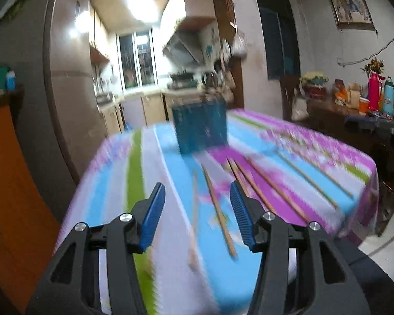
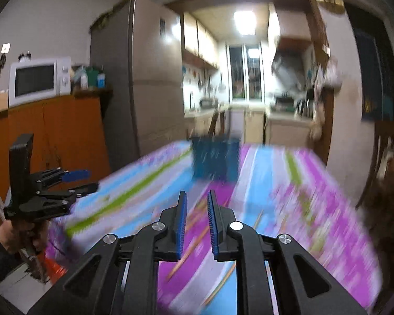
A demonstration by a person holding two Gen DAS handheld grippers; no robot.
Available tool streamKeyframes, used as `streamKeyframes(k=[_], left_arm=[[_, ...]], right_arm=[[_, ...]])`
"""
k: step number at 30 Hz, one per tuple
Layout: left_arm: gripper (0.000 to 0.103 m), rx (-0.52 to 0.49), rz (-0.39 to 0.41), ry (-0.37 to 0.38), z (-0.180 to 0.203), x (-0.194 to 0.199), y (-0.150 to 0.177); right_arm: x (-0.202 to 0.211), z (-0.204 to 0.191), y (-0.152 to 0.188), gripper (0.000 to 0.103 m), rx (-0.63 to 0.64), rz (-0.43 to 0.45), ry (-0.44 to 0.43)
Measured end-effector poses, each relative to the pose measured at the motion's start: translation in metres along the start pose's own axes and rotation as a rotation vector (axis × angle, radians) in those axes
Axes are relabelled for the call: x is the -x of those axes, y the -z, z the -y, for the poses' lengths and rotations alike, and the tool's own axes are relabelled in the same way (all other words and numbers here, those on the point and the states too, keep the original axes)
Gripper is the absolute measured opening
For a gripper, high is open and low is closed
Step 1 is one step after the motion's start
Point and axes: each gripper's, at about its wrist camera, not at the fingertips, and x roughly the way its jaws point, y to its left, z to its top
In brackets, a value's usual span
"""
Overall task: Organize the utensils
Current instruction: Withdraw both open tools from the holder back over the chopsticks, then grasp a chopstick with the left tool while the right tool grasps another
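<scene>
Several wooden chopsticks (image 1: 219, 212) lie loose on the striped tablecloth (image 1: 113, 183), also showing blurred in the right wrist view (image 2: 194, 241). A dark blue utensil holder (image 1: 200, 128) stands at the far middle of the table, and some utensils stand in it in the right wrist view (image 2: 215, 157). My left gripper (image 1: 197, 210) is open and empty above the near chopsticks; it also shows at the left of the right wrist view (image 2: 84, 181). My right gripper (image 2: 197, 220) hangs above the table, jaws a narrow gap apart, holding nothing.
An orange cabinet (image 2: 55, 131) with a white microwave (image 2: 38, 80) stands left of the table, beside a tall fridge (image 2: 149, 78). A side table (image 1: 354, 110) with flasks and clutter stands right. A kitchen lies behind. Both views are motion-blurred.
</scene>
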Motion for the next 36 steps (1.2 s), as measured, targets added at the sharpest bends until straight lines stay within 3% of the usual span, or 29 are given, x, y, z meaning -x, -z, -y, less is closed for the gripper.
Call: streamKeyframes(k=[4, 10, 18, 28, 36], left_arm=[[0.049, 0.054, -0.060, 0.021, 0.002, -0.014, 0.038], [0.049, 0.032, -0.099, 0.025, 0.012, -0.026, 0.056], [0.049, 0.016, -0.077, 0.026, 0.015, -0.028, 0.067], [0.030, -0.001, -0.055, 0.070, 0.023, -0.037, 0.070], [0.026, 0.016, -0.028, 0.092, 0.023, -0.036, 0.075]], right_arm=[[-0.030, -0.030, 0.043, 0.017, 0.012, -0.104, 0.000], [-0.048, -0.058, 0.063, 0.017, 0.013, -0.152, -0.035], [-0.069, -0.067, 0.072, 0.017, 0.023, -0.147, 0.048], [-0.075, -0.072, 0.076, 0.017, 0.032, -0.120, 0.120], [-0.079, -0.073, 0.076, 0.017, 0.030, -0.117, 0.146]])
